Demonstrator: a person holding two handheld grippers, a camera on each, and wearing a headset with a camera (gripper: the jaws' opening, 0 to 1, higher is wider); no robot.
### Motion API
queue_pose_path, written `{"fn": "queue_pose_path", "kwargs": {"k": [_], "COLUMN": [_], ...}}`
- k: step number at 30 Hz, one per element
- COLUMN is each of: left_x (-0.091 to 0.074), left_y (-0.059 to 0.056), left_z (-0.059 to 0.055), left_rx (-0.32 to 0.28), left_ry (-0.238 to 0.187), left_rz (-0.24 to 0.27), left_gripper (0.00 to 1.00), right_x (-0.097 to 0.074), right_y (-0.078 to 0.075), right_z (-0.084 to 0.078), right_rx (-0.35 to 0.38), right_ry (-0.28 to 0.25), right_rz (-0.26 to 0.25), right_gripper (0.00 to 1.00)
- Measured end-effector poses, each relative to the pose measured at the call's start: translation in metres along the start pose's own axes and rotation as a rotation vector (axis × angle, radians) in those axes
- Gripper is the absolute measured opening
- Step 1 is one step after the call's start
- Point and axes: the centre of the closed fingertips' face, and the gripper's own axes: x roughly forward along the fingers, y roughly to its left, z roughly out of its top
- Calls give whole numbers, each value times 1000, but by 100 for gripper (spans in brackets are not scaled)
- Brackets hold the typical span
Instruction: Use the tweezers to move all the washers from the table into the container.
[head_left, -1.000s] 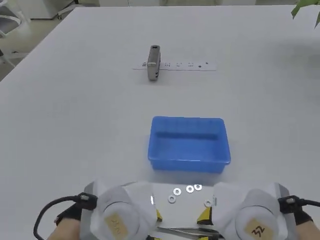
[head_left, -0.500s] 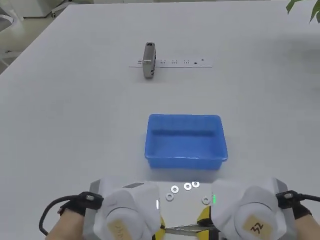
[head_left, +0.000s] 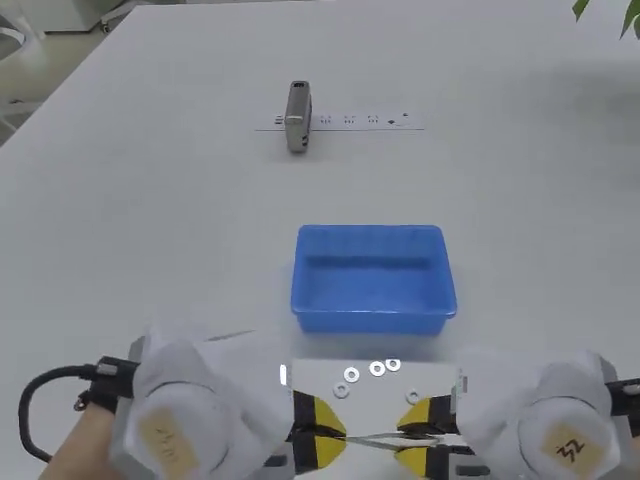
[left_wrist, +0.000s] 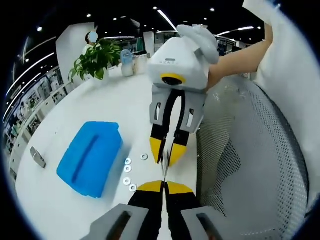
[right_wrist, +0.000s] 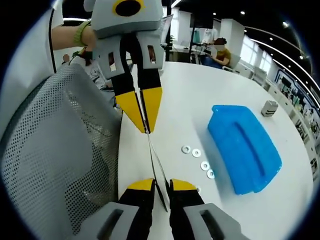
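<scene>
Slim metal tweezers (head_left: 375, 438) span the gap between my two grippers at the table's near edge. My left gripper (head_left: 338, 437) is shut on one end and my right gripper (head_left: 408, 437) is shut on the other. In the left gripper view my own jaws (left_wrist: 163, 187) pinch the tweezers (left_wrist: 164, 171), facing the right gripper (left_wrist: 166, 151). Several washers (head_left: 377, 369) lie loose just beyond the tweezers. The blue container (head_left: 372, 318) stands behind them with nothing visible inside. In the right gripper view the tweezers (right_wrist: 154, 160) run from my jaws (right_wrist: 160, 187) to the left gripper (right_wrist: 145, 127), with washers (right_wrist: 196, 152) beside the container (right_wrist: 245, 150).
A grey device (head_left: 298, 117) stands on a white strip (head_left: 360, 123) far back on the white table (head_left: 150, 220). A mesh chair back (left_wrist: 245, 150) sits behind the near table edge. A potted plant (left_wrist: 97, 57) stands at the far side.
Both grippers have drawn apart sideways and come lower in the view, so their yellow jaws and the tweezers between them now show plainly. The washers and container have not moved.
</scene>
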Motion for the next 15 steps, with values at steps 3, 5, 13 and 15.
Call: {"fn": "queue_pose_path", "kwargs": {"k": [3,5,13,15], "left_x": [-2,-3,2,5], "left_y": [-1,-1,-2,-2], "left_z": [9,14,38,44], "left_rx": [14,17,23,24], "left_ry": [-1,-2,-27,-31], "left_rz": [-5,-10,-45,-54], "left_gripper": [0,0,0,0], "right_x": [-2,-3,-10,-14], "right_y": [-1,-1,-3,-3], "right_z": [3,5,6,7], "right_rx": [7,8,13,18], "right_ry": [-25,-35,-65,-76], "right_rz": [-6,-8,-13,-7], "right_gripper": [7,7,7,8]}}
